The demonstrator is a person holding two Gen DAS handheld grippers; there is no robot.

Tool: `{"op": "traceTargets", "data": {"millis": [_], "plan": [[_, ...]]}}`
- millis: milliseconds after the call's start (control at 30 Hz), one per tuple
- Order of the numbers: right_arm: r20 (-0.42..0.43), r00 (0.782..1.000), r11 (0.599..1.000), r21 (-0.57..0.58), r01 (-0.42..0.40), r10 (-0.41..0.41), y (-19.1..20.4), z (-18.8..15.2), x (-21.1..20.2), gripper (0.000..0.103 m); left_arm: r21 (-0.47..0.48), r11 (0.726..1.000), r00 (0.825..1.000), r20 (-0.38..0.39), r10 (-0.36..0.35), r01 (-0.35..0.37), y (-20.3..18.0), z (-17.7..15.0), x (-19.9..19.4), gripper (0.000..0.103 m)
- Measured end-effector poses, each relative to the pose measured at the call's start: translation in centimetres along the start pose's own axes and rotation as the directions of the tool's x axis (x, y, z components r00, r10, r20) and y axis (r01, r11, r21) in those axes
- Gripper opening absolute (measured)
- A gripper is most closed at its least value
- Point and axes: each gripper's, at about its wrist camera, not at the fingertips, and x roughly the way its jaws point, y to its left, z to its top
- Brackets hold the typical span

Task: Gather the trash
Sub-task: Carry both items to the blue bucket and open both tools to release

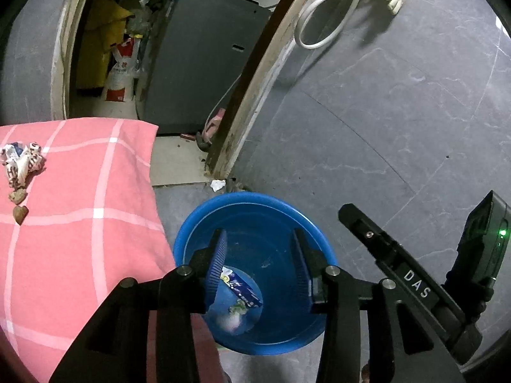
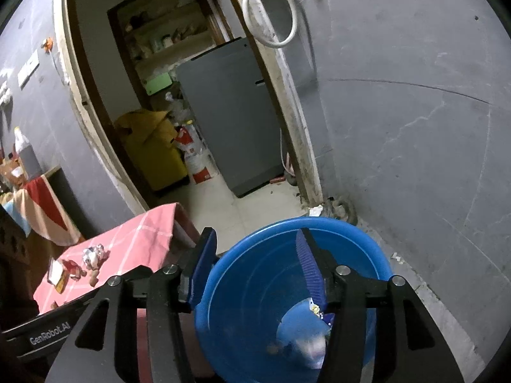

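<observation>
We have both grippers over the blue basin (image 1: 255, 204), which sits on the grey floor just beside the corner of the pink checked cloth (image 1: 80, 223). The left gripper (image 1: 260, 261) has its jaws apart with nothing between the pads; a blue wrapper (image 1: 242, 287) and some pale scraps lie on the basin bottom below it. The right gripper (image 2: 255, 265) also stands parted and empty, one finger outside the basin's near rim, the other over its bowl.

We judge a drop-off is just finished here. More trash waits up on the cloth, well away from the basin: crumpled wrappers (image 1: 22, 162) and two small brown lumps (image 1: 19, 204). One white scrap (image 1: 217, 185) lies on the floor just beyond the basin's far rim, by the door frame (image 1: 236, 121).

Next move calls for lifting clear of the rim and swinging back over the cloth. The cloth edge overhangs close beside the basin; open floor lies on the basin's other side.
</observation>
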Motion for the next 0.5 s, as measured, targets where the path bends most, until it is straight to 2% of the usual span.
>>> {"op": "traceTargets", "data": {"millis": [100, 233, 300, 400, 467, 500], "plan": [[0.015, 1.0, 1.0, -0.002, 0.001, -0.001, 0.0, 0.0, -0.3, 0.052, -0.002, 1.0, 1.0, 0.025, 0.015, -0.015, 0.2, 0.0, -0.8, 0.036], [0.053, 0.998, 1.0, -0.017, -0.015, 0.016, 0.6, 0.1, -0.9, 0.057, 0.002, 0.999, 0.994, 0.105, 0.044, -0.044, 1.1, -0.2, -3.3, 0.049], [0.088, 0.996, 0.999, -0.036, -0.028, 0.031, 1.1, 0.1, -1.5, 0.07, 0.002, 0.998, 0.988, 0.142, 0.057, -0.057, 1.6, 0.0, -4.5, 0.053], [0.14, 0.988, 0.996, -0.074, -0.049, 0.059, 2.2, 0.0, -2.3, 0.077, 0.004, 0.996, 0.974, 0.208, 0.091, -0.094, 2.5, 0.1, -6.6, 0.063], [0.171, 0.982, 0.993, -0.104, -0.06, 0.078, 3.1, 0.0, -2.7, 0.082, 0.003, 0.993, 0.958, 0.263, 0.116, -0.121, 3.1, 0.1, -8.2, 0.077], [0.189, 0.978, 0.99, -0.12, -0.07, 0.092, 3.6, 0.0, -3.0, 0.084, 0.002, 0.991, 0.945, 0.299, 0.13, -0.137, 3.5, 0.1, -9.2, 0.08]]}}
